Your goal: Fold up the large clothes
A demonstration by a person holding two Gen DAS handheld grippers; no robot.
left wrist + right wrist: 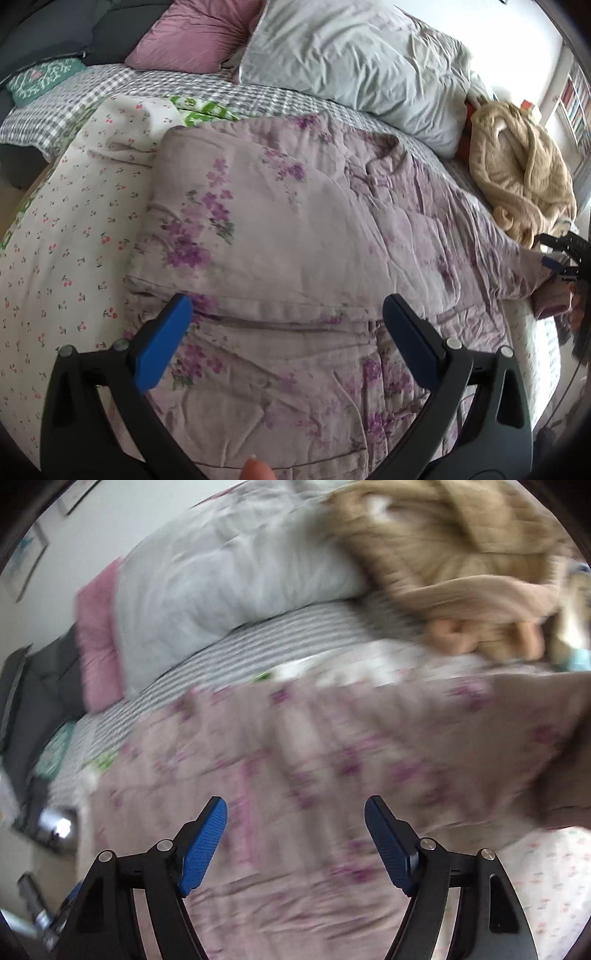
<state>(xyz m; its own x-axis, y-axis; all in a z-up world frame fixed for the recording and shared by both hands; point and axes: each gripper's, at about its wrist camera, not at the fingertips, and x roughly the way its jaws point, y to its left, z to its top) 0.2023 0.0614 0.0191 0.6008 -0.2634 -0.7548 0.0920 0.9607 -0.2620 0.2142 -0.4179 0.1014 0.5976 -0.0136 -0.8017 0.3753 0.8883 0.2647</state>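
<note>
Lying spread across the middle of the bed, the lilac floral garment (pixel 280 229) is seen with its collar toward one o'clock and one side already turned over itself at about ten o'clock, where a thick doubled edge stands above the white cherry-print sheet (pixel 62 236). The left gripper (pixel 286 325) is held low over the near part of the cloth at six o'clock, its blue pads spread wide and nothing caught between them. The right gripper (pixel 295 834) is likewise parted and empty above the same fabric; that view is smeared by motion, so its exact height over the cloth cannot be told. A far corner of the garment appears to trail off the bed edge at three o'clock in the left view. The next fold is judged to call for a hem or side edge to be pinched through both layers, not the top one alone, so that the doubled part is not dragged open. The two edges should be lifted together and carried evenly, with the cloth kept taut between them, and wrinkles near the collar smoothed before laying down. The beige fleece robe (pixel 524 166) at two o'clock and the grey pillow (pixel 351 66) at twelve should be kept out of the sweep.
</note>
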